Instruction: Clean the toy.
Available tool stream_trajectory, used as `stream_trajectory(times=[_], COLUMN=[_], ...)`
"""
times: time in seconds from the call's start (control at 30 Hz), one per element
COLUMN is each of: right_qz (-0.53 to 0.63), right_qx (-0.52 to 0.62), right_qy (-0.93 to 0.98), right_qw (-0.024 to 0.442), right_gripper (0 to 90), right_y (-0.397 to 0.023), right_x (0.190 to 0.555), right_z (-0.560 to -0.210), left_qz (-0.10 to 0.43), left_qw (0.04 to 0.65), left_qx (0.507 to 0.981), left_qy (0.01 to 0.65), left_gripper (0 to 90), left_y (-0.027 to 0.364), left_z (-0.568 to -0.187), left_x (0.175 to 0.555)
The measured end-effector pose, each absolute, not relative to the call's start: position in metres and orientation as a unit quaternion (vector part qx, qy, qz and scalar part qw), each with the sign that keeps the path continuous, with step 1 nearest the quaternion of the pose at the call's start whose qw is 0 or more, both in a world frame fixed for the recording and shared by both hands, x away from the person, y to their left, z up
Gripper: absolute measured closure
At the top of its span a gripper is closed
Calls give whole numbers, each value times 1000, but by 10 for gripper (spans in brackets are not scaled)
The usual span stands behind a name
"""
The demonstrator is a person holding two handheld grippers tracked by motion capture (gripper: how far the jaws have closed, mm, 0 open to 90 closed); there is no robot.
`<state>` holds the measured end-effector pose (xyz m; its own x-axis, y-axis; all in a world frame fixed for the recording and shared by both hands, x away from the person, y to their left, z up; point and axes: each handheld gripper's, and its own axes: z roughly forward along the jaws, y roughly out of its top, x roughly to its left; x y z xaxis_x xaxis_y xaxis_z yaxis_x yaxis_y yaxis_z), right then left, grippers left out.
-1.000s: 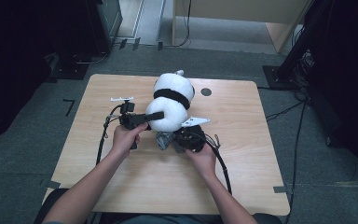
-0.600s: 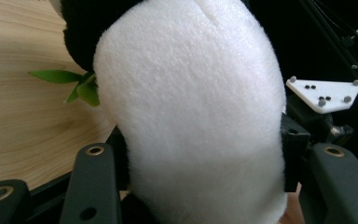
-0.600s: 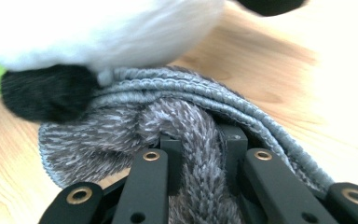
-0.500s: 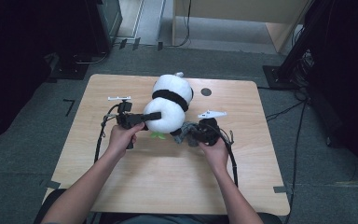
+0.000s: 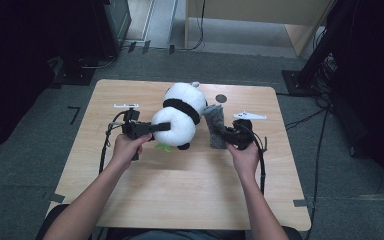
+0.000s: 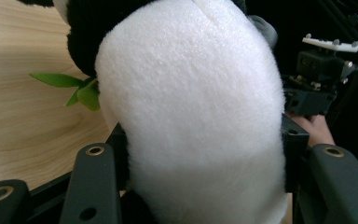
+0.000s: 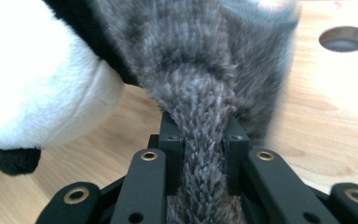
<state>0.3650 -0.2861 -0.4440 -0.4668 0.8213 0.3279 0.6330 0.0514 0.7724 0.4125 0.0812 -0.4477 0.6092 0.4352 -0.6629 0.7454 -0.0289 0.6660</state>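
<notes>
Two claws grip: left claw (image 5: 164,126) clasps panda (image 5: 180,116), lying diagonally; right claw (image 5: 221,133) pinches grey fur (image 5: 213,125).

Both grippers clamped, forearms reaching forward.
Left gripper (image 5: 162,126) squeezes the white-and-black plush panda (image 5: 180,117); right gripper (image 5: 219,134), beside the panda, pinches grey furry fabric (image 5: 213,125).

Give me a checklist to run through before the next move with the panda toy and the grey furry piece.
1. Left gripper clamped on the panda toy: ok, the white plush bulges between its fingers.
2. Right gripper pinching the grey furry piece: ok, its fingers are closed on a fold of fur.
3. Grey piece separate from the panda: cannot tell, the two overlap in the right gripper view.
4. Panda supported: ok, it rests on the table.
5. Cables away from the toy: ok.
</notes>
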Motion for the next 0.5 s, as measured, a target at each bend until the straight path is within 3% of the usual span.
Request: stream_trajectory(times=[0.5], right_qz=[434], right_qx=[530], right_qy=[714], right_qw=[144], right_gripper=[761], right_y=[-321], right_x=[361], right_z=[-435], left_qz=[-77], left_qw=[552], left_qx=[697], left_qy=[451], left_gripper=[429], left_y=[119], left_z=[-443], left_x=[428])
